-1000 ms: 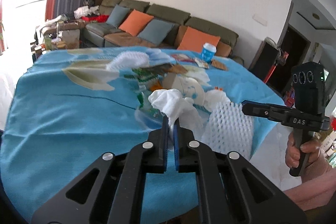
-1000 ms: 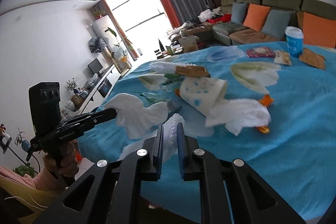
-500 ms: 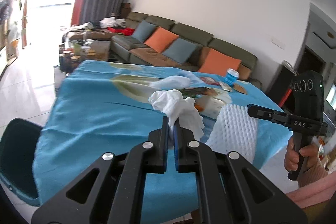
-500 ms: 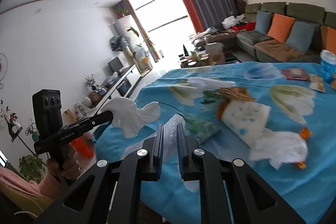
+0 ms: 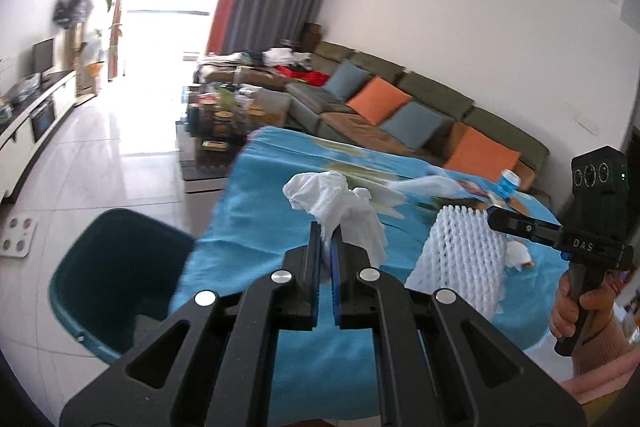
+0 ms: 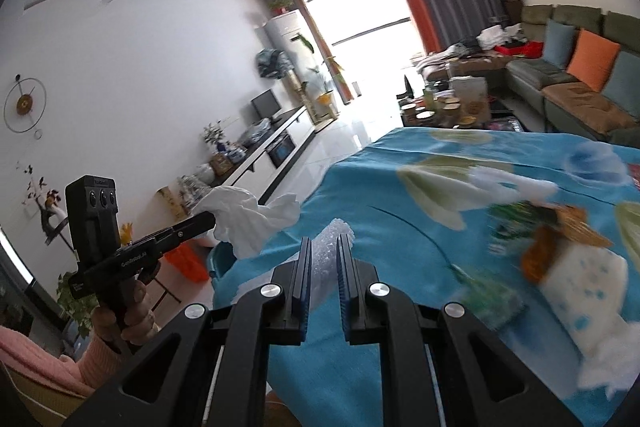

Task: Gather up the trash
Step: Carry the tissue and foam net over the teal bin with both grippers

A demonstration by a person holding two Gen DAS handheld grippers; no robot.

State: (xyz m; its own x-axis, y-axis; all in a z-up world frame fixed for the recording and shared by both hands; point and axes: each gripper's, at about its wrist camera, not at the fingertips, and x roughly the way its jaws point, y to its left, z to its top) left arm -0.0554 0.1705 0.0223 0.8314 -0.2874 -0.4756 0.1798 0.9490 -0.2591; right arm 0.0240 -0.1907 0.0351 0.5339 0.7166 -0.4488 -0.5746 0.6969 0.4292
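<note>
Left tongs (image 5: 325, 239) clamped on a crumpled white paper tissue (image 5: 336, 205), pads nearly together with the tissue bunching up and out above them. In the right wrist view, same tissue (image 6: 248, 217) hanging from the tip of the left tool, held out past the edge of the worktop (image 6: 400, 307) under its bright blue flowered cloth.

Right tongs (image 6: 325, 259) closed narrow on a white foam mesh fruit sleeve (image 6: 330, 247), a slim gap kept by the foam between the blue pads. From the left wrist view, sleeve (image 5: 464, 259) hanging broad and ribbed below the right tool's tip, above the worktop's near edge.

Dark teal round plastic bin (image 5: 116, 283) standing on the pale tiled floor just beside the worktop's corner, below and left of the tissue (something pale lying inside, too dim to name).

More litter lying on the cloth: white spotted paper cup (image 6: 588, 291) on its side, a wad of white tissue (image 6: 612, 367) touching it, brown and green wrappers (image 6: 560, 223) blurred beyond. Blue-and-white cup (image 5: 509, 183) upright at the far side, near the olive sofa (image 5: 432, 95).
</note>
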